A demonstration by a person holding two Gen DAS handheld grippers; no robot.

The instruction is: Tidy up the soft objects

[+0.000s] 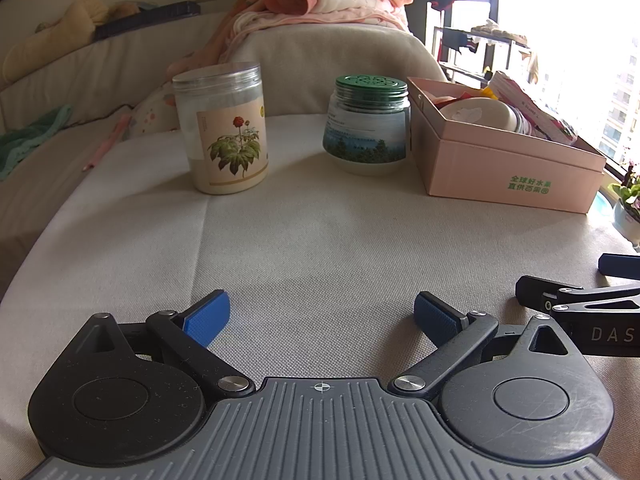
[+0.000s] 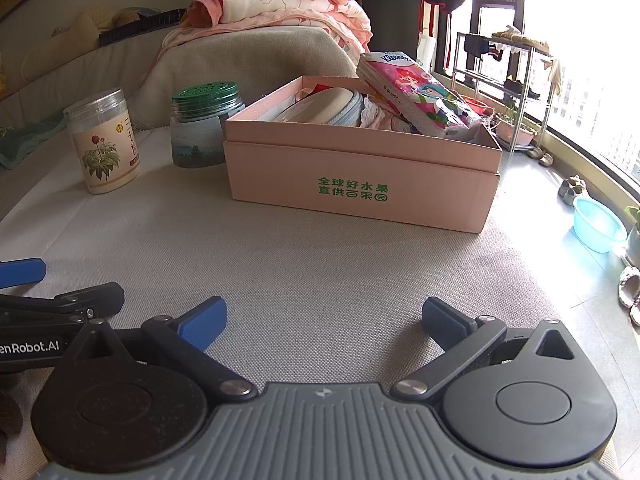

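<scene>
Nearest, the left claw [image 1: 322, 318] and the right claw [image 2: 324, 322] sit low over the beige cloth-covered worktop [image 1: 320, 240], side by side, each with its blue pads spread wide and nothing between them. Farther back stand a clear jar with a flower label [image 1: 224, 128] and, just beside the box, a green-lidded jar [image 1: 368, 124]. The pink box [image 2: 360, 168] holds the soft objects: a tissue pack [image 2: 416, 96] leaning on its far rim and a pale pouch [image 2: 324, 106]. Behind, pink bedding [image 2: 288, 0] is heaped on a cushion
</scene>
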